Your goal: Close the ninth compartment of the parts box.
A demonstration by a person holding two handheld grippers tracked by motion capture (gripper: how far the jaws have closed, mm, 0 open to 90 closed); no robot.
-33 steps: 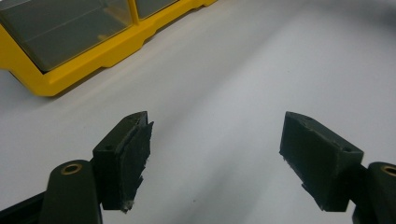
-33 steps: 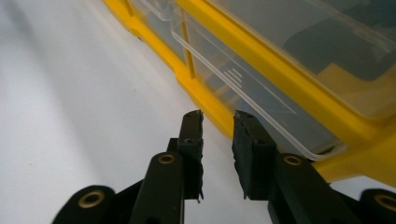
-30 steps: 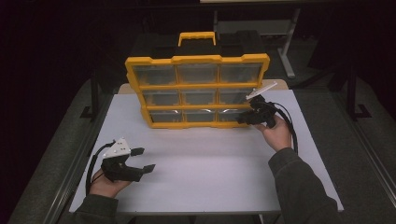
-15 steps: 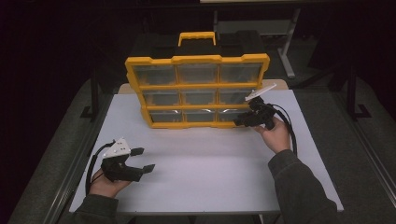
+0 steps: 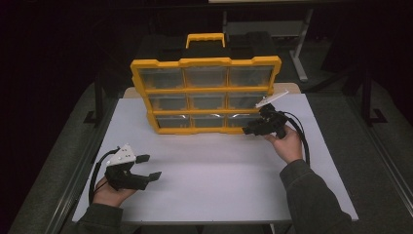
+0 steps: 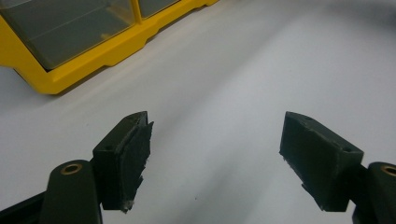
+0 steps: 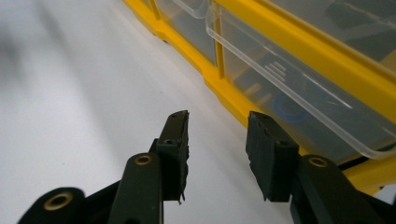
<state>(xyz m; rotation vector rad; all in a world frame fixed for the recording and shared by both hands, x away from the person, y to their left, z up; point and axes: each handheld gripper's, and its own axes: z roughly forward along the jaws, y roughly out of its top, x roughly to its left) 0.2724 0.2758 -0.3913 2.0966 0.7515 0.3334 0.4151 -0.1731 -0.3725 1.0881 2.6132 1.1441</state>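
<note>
A yellow organiser case (image 5: 204, 92) with clear plastic drawers and a yellow handle stands upright at the back of the white table (image 5: 214, 175). My right gripper (image 5: 249, 129) hovers open just in front of the bottom right drawer (image 5: 242, 119); in the right gripper view its jaws (image 7: 217, 140) point along the case's lower edge, beside a clear drawer (image 7: 299, 88) with a blue ring inside. My left gripper (image 5: 148, 166) rests open near the table's front left, nothing between its jaws (image 6: 215, 140); the case's corner (image 6: 70, 46) lies ahead of it.
A black box sits behind the case (image 5: 170, 46). Dark table frames and legs (image 5: 297, 44) stand beyond. White tabletop spreads between the two grippers. The table's left edge (image 5: 83, 170) runs close to my left hand.
My right gripper has edged slightly left and down along the case's bottom row. The left gripper has stayed in place.
</note>
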